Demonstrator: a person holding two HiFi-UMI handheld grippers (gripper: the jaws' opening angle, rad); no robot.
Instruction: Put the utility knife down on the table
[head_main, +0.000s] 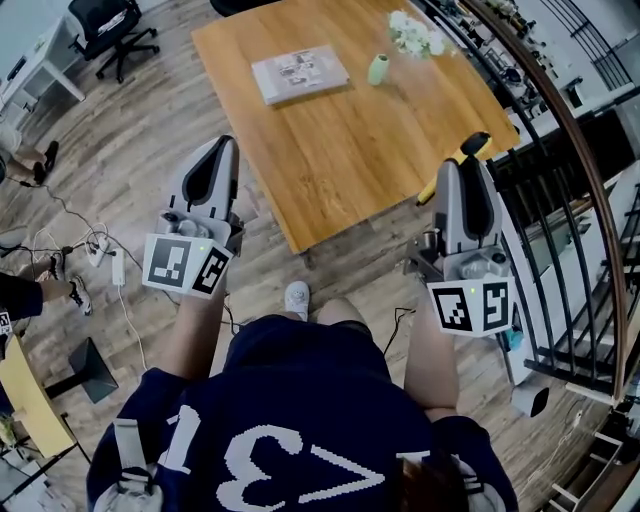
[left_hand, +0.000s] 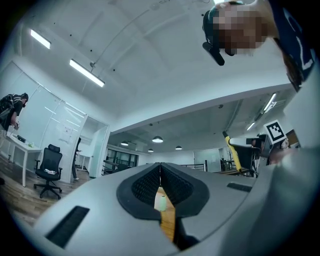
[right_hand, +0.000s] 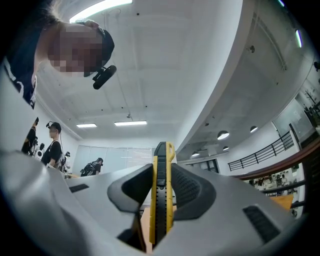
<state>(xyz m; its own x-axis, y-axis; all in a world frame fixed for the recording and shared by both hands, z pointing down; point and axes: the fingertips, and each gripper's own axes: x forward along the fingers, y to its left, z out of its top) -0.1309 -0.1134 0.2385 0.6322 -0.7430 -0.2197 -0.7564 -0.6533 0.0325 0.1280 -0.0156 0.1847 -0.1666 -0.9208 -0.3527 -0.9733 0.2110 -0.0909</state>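
A yellow and black utility knife (right_hand: 161, 192) stands clamped between the jaws of my right gripper (right_hand: 162, 175). In the head view the knife (head_main: 472, 147) sticks out past my right gripper (head_main: 466, 170) near the right front edge of the wooden table (head_main: 350, 140). My left gripper (head_main: 218, 150) is held over the floor just left of the table's front corner. Its jaws are pressed together with nothing between them, as the left gripper (left_hand: 160, 172) view shows.
On the table lie a book (head_main: 299, 73), a small pale green vase (head_main: 378, 69) and white flowers (head_main: 415, 35). A black railing (head_main: 560, 150) runs along the right. An office chair (head_main: 112, 30) stands far left. Cables and a power strip (head_main: 100, 255) lie on the floor.
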